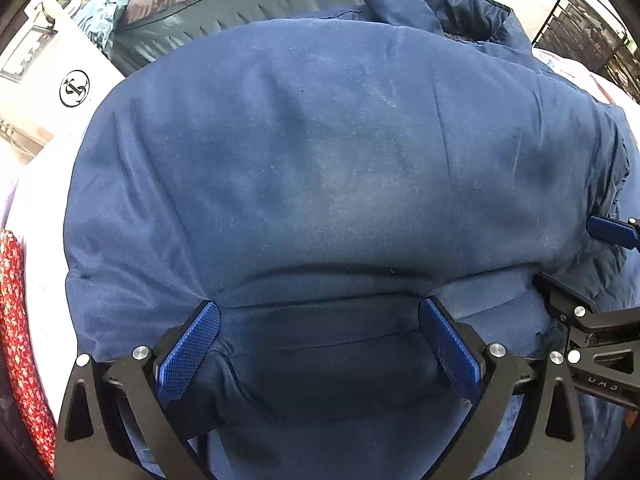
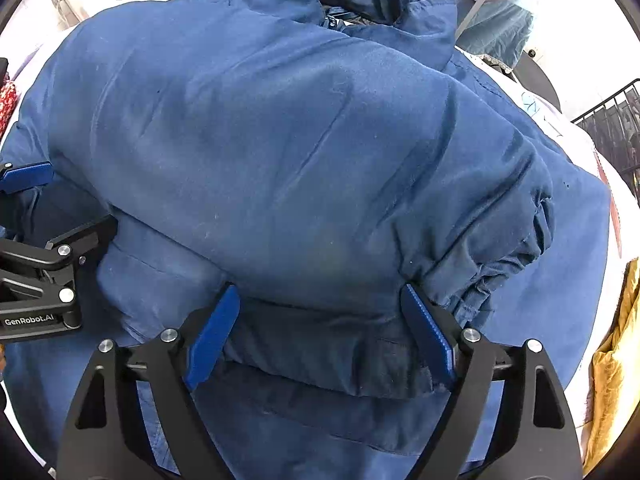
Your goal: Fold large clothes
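Observation:
A large padded blue jacket (image 1: pixel 320 152) lies folded in a thick bundle and fills both views (image 2: pixel 288 152). My left gripper (image 1: pixel 320 316) is open, its blue pads spread wide around the jacket's near hem edge. My right gripper (image 2: pixel 320 300) is also open, pads either side of the folded hem near the gathered cuff (image 2: pixel 500 264). The right gripper shows at the right edge of the left wrist view (image 1: pixel 600 276). The left gripper shows at the left edge of the right wrist view (image 2: pixel 36 216).
A white box with a round logo (image 1: pixel 74 88) sits at back left. Red patterned cloth (image 1: pixel 20 340) lies at the left. A black wire rack (image 1: pixel 588 28) stands at back right. Gold fabric (image 2: pixel 612 368) lies right. Light blue clothes (image 2: pixel 496 28) are piled behind.

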`<state>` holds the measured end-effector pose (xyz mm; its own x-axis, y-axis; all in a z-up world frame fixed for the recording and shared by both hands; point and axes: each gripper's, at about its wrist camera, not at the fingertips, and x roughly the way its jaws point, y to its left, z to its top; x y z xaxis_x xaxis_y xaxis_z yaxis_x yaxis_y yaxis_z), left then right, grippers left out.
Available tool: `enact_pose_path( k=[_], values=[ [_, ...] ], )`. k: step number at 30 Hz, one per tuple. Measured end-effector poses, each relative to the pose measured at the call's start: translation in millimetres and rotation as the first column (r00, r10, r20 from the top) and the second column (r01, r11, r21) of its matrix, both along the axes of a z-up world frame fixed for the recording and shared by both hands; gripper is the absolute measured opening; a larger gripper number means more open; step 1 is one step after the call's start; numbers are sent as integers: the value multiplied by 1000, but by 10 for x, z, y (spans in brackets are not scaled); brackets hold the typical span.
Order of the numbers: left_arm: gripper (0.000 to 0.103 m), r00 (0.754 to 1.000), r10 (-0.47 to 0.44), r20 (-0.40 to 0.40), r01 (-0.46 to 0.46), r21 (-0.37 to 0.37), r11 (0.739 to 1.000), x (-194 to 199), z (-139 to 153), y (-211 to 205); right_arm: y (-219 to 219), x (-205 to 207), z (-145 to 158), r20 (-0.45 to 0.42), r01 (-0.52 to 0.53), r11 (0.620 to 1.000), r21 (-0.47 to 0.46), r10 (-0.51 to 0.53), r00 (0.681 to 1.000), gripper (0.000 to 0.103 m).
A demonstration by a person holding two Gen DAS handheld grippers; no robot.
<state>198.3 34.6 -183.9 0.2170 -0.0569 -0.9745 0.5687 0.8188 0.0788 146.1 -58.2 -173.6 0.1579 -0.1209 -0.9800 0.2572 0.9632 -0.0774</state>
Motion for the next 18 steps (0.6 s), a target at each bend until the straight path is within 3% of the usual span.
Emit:
enact_pose_path(
  k=[5, 13, 15, 18],
  values=[
    [98, 999, -14, 38, 16, -46, 999, -149, 116, 56, 59, -137, 98, 12, 12, 1000, 21, -12, 1000, 83],
    [97, 987, -70, 142, 86, -113, 990, -664, 590, 420, 11, -722, 650, 180, -24, 995, 92, 7, 984, 83],
    [97, 988, -80, 134, 98, -138, 985, -783, 674, 576, -25, -958, 741, 181, -29, 993, 116, 7, 983, 83],
    [97, 997, -51, 62, 60, -160, 985, -907, 708, 941, -149, -1366, 831, 172, 2, 989, 147, -27, 985, 83]
  ],
)
